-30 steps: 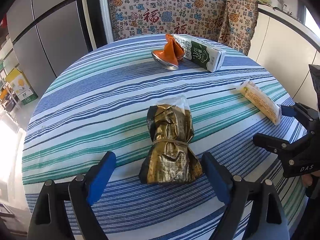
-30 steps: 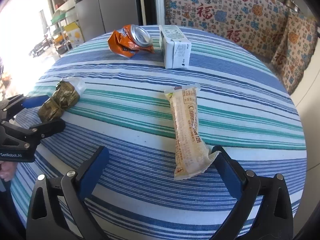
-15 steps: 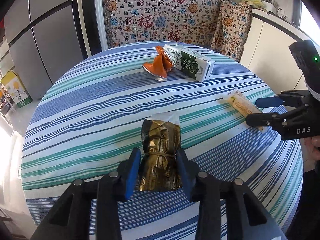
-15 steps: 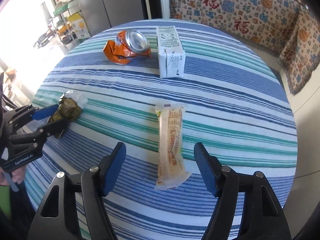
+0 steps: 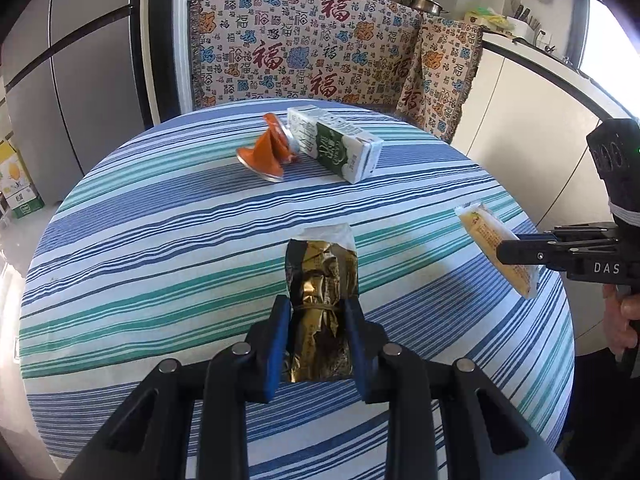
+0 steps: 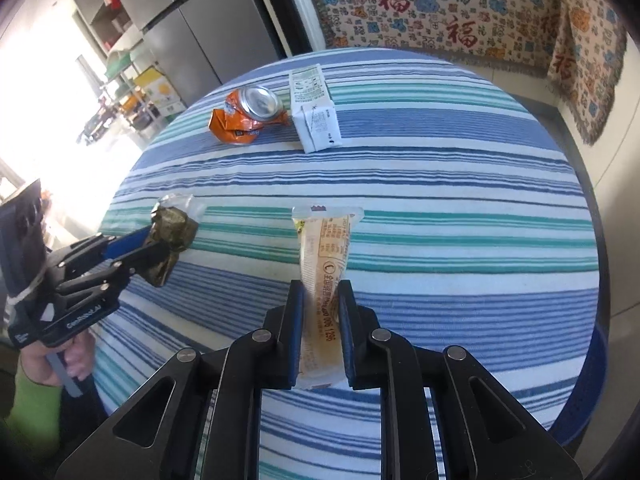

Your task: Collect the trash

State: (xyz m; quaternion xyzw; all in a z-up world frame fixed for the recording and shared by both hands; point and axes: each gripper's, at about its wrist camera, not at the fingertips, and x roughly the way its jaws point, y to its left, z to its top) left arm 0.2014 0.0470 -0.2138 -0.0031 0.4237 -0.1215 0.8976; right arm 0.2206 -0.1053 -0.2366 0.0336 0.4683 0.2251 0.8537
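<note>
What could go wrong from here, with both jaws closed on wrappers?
1. The left gripper has just closed on the crinkled gold wrapper near its near end; the far end hangs forward and could slide out.
2. The right gripper has just closed on the long yellow wrapper, also near one end. Thin, slick film may slip or swing.
3. The crushed orange can and milk carton remain on the striped tablecloth, which could snag on the next pick.

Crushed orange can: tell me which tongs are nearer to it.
Left, by a small margin. The left tongs grip the gold wrapper on the crushed orange can's side of the table; the right tongs grip the yellow snack packet, nearer the milk carton.
</note>
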